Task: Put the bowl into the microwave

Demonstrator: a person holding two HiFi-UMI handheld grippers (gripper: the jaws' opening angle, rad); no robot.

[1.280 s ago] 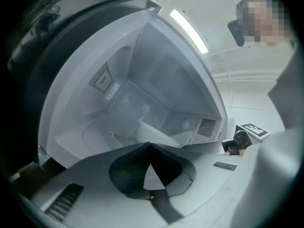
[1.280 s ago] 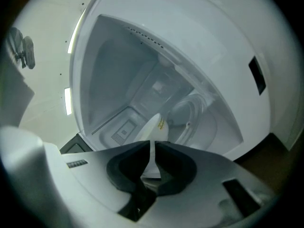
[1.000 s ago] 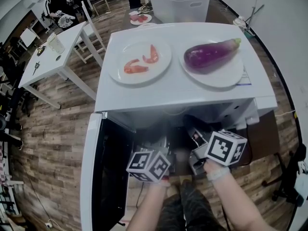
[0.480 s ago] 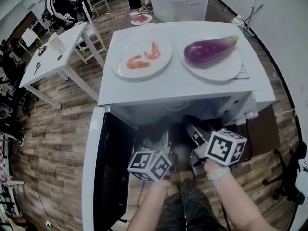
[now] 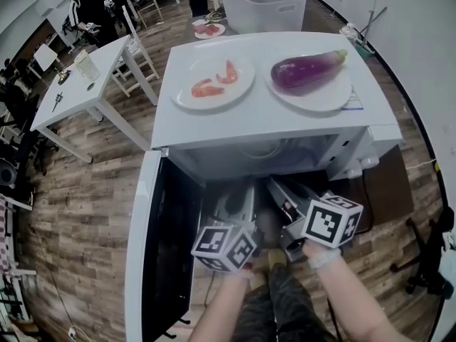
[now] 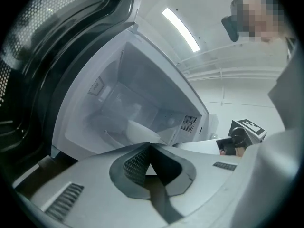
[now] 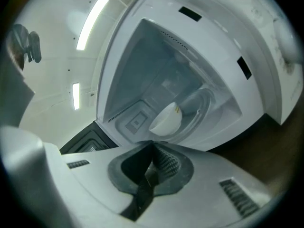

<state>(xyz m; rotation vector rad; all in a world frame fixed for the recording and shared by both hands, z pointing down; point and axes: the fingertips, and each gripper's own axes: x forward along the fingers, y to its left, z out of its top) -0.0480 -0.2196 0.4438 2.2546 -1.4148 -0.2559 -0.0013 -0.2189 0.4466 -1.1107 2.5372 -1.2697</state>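
Observation:
The white bowl sits on the glass turntable inside the open microwave; the left gripper view also shows the bowl low in the cavity. My left gripper hangs in front of the opening, shut and empty. My right gripper is beside it at the same distance; its jaws have just been closing with nothing between them, and they now meet. In the head view the left gripper and right gripper point into the dark cavity. The door stands swung out at the left.
On top of the microwave are a plate of shrimp and a plate with an eggplant. Behind it stands a white bin. A white table and a person stand at the far left.
Both grippers have drawn back a little from the microwave opening, so more of the cavity mouth shows in front of them. The bowl stays inside.

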